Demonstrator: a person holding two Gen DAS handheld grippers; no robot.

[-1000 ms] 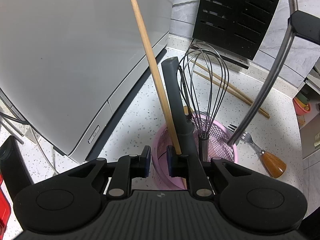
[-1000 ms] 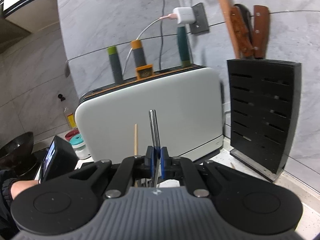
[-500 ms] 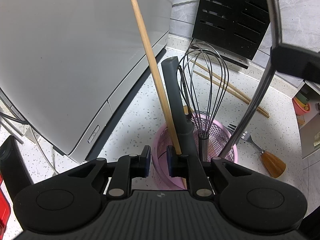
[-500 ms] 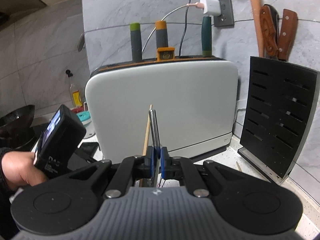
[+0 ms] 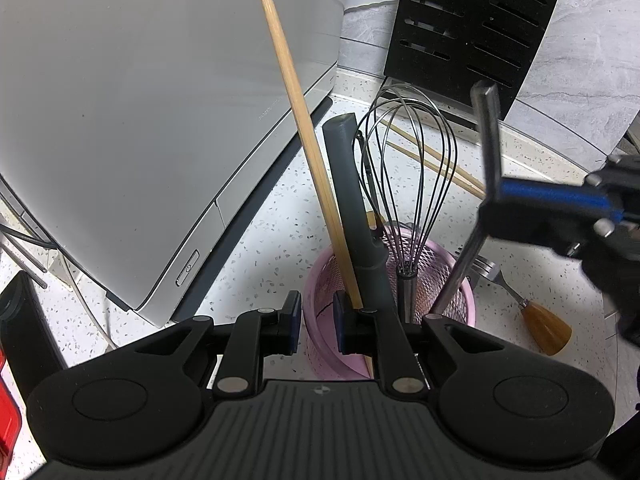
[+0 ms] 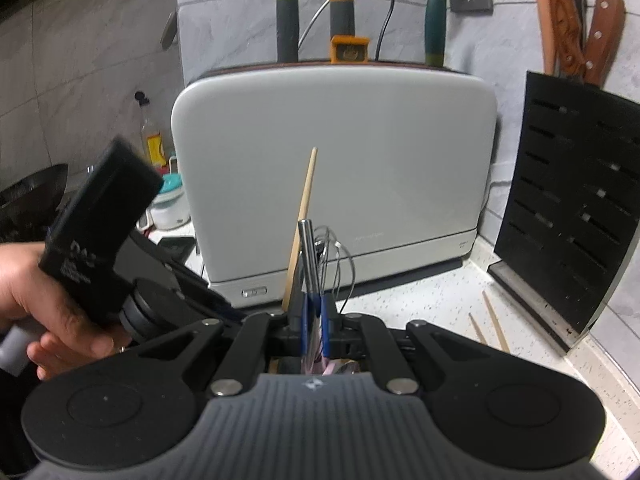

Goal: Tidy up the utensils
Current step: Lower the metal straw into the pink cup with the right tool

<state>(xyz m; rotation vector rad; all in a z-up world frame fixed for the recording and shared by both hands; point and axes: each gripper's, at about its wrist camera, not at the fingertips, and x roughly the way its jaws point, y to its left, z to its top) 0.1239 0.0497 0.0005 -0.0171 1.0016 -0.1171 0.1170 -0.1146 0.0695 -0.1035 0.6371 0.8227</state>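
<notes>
A pink mesh basket (image 5: 440, 276) stands on the speckled counter. It holds a long wooden stick (image 5: 296, 120), a dark grey handle (image 5: 348, 184) and a wire whisk (image 5: 408, 168). My left gripper (image 5: 316, 316) is shut on the basket's near rim, one pad inside and one outside. My right gripper (image 6: 315, 320) is shut on a steel utensil handle (image 6: 307, 256). In the left wrist view the right gripper (image 5: 496, 208) comes in from the right, and the steel handle (image 5: 486, 128) slants down into the basket. Its lower end is hidden.
A fork with a wooden handle (image 5: 536, 320) and loose chopsticks (image 5: 440, 160) lie on the counter right of and behind the basket. A large white appliance (image 6: 332, 168) stands behind it. A black knife block (image 6: 580, 208) is at the right. A person's hand (image 6: 48, 300) grips the left gripper.
My right gripper has come down and towards the basket with the steel utensil, which has rolled and sunk lower into it. The left gripper and the basket have not moved.
</notes>
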